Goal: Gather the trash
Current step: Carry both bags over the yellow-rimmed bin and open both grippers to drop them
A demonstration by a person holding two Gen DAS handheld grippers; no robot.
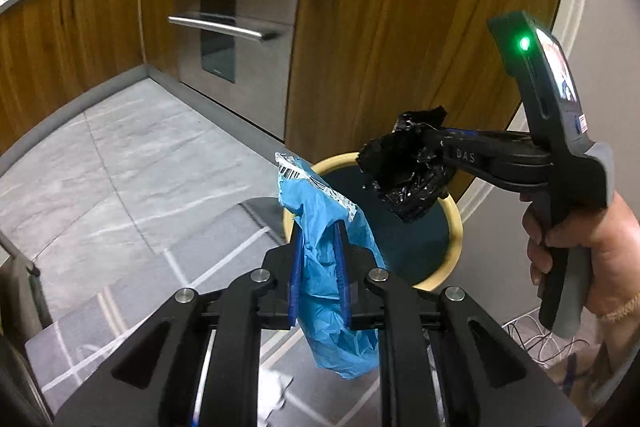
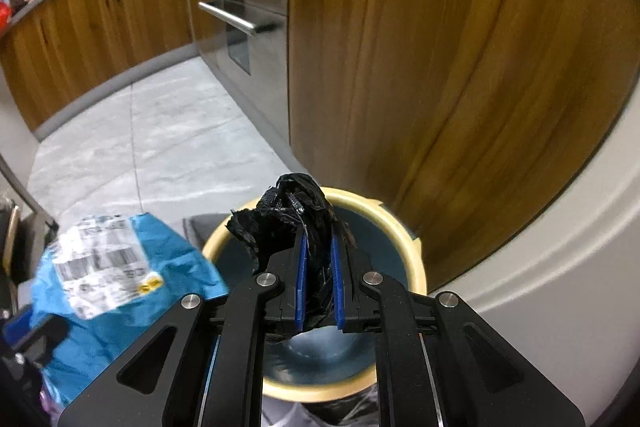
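Left gripper [image 1: 318, 259] is pinching a blue mailer bag [image 1: 328, 267] near the bin [image 1: 454, 223] rim, while right gripper [image 2: 318, 267] is gripping crumpled black plastic [image 2: 288, 223] directly over the bin's opening, nearer release.

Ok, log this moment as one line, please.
left gripper: shut on blue mailer bag | right gripper: shut on black plastic wad | bin: open, below both | nothing dropped yet

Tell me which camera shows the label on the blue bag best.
The right wrist view: the blue bag turns its white barcode label broadside, though blurred. The left wrist view shows the label only as a thin folded strip atop the bag, which the left gripper clamps.
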